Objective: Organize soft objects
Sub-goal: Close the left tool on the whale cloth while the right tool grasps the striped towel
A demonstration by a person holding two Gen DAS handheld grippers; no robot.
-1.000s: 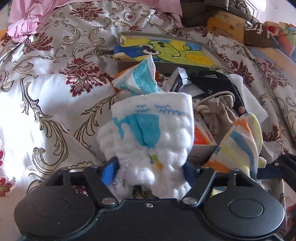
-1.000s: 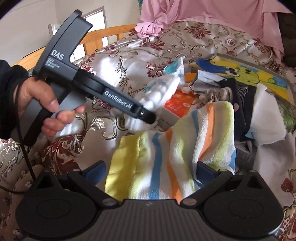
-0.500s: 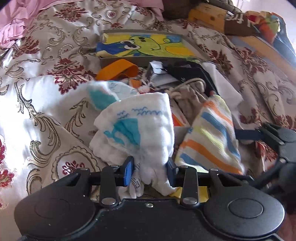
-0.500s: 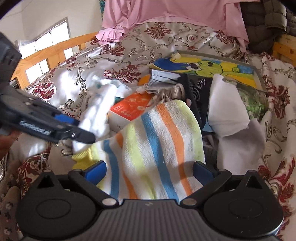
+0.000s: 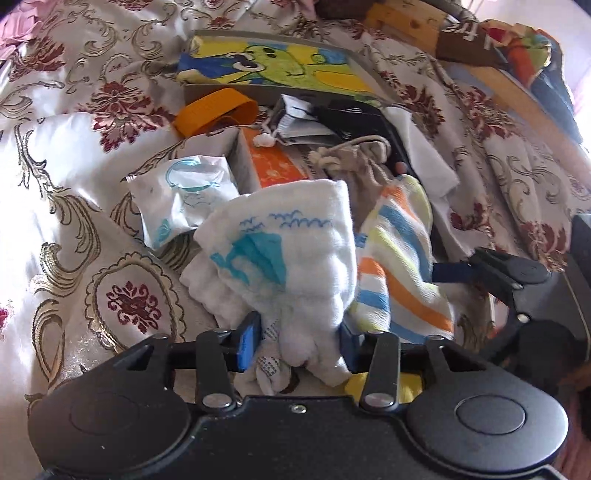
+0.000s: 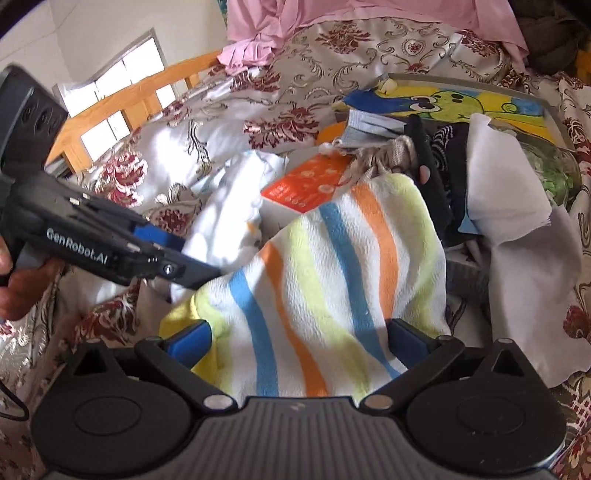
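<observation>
— Grippers, what did each hold?
— Left gripper (image 5: pixel 297 341), jaws just easing wider, pinched the white whale-print cloth (image 5: pixel 291 258) above the bedspread (image 5: pixel 74 177); right gripper (image 6: pixel 299 341) clamped the striped towel (image 6: pixel 317 280) beside it.

A bedroom in a home. A bed is covered by a shiny cream bedspread (image 6: pixel 280 92) patterned with gold scrolls and dark red flowers. Behind the bedspread runs a wooden bed rail (image 6: pixel 125 99), with a bright window (image 6: pixel 125 70) beyond it. Pink fabric (image 6: pixel 332 18) lies at the bedspread's far end.
</observation>
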